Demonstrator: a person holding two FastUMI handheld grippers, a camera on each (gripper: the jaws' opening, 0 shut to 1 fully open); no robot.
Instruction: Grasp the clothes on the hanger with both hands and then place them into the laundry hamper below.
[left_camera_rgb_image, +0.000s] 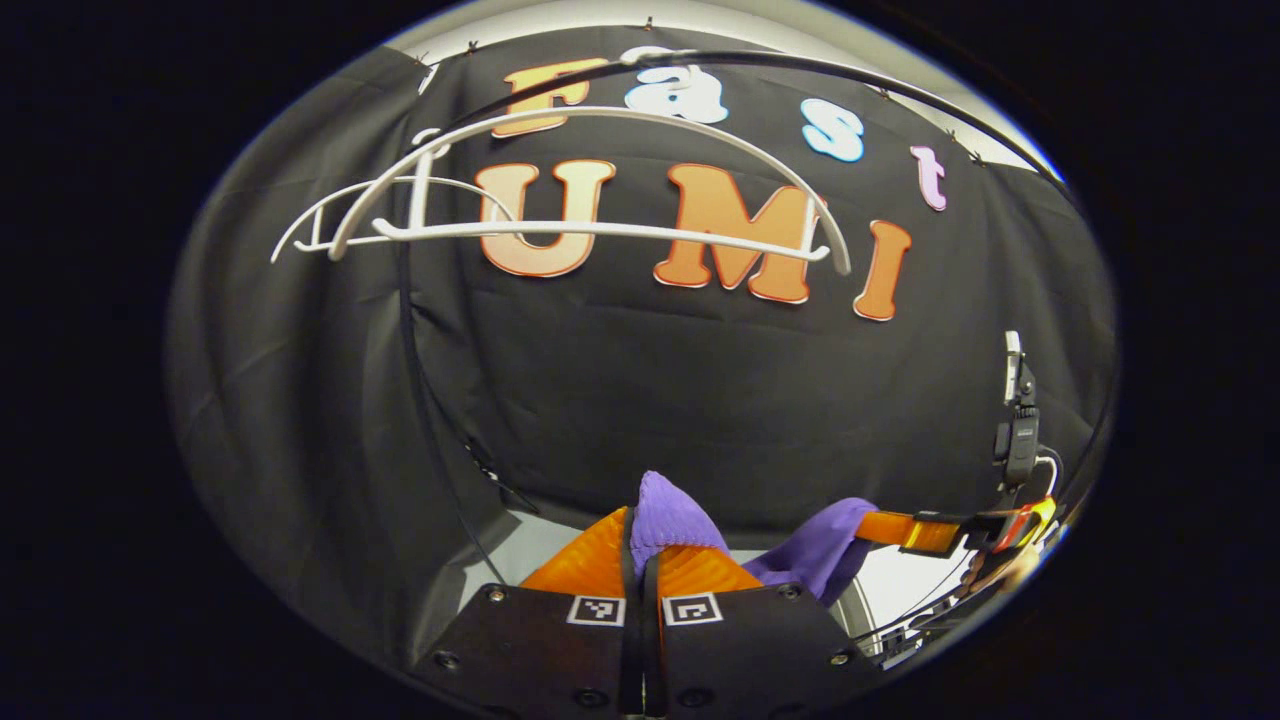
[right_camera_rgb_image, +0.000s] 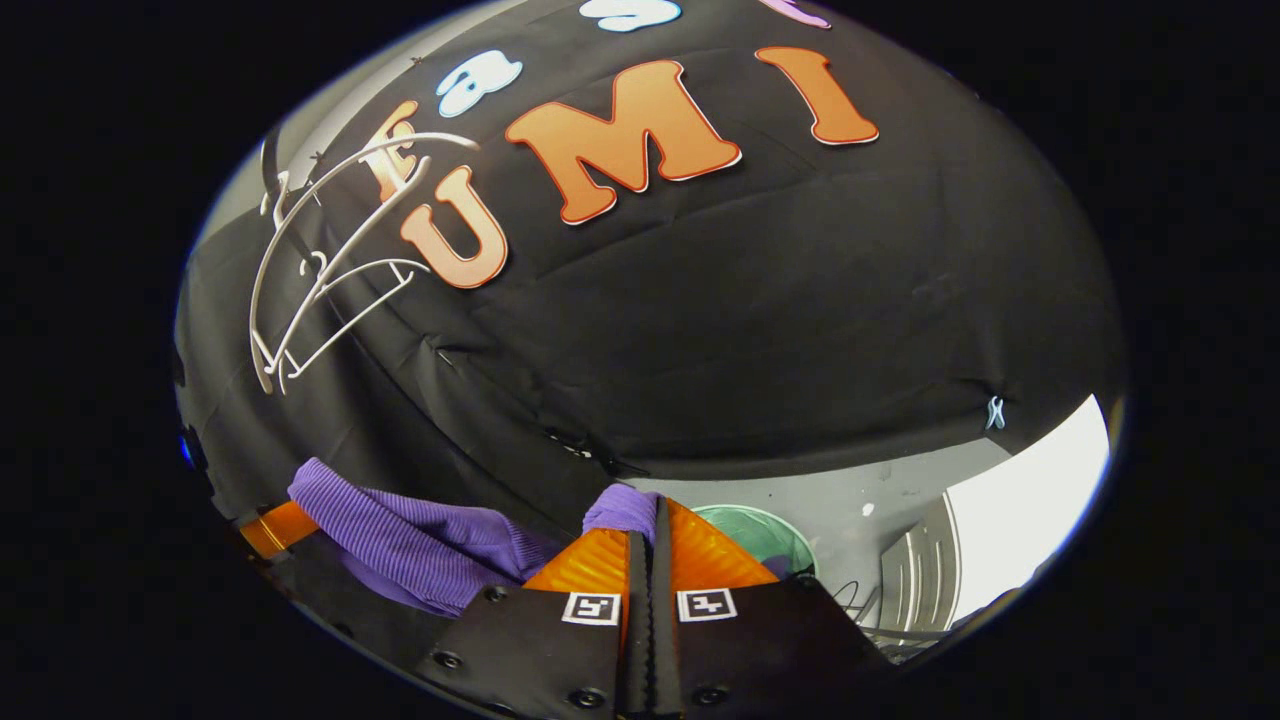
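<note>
Left gripper (left_camera_rgb_image: 645, 565) clamped on a fold of the purple garment (left_camera_rgb_image: 815, 555); right gripper (right_camera_rgb_image: 645, 540) likewise pinched on the same cloth (right_camera_rgb_image: 420, 540), which hangs stretched between them. White hangers (left_camera_rgb_image: 590, 215) bare on the rail above. Green hamper (right_camera_rgb_image: 765, 535) visible below, beyond the right fingers

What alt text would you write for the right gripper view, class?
The right tool is shut on a fold of purple cloth, which stretches left to the other tool. Empty white hangers hang at upper left against the black wall, and a green hamper sits on the floor beyond.
</note>
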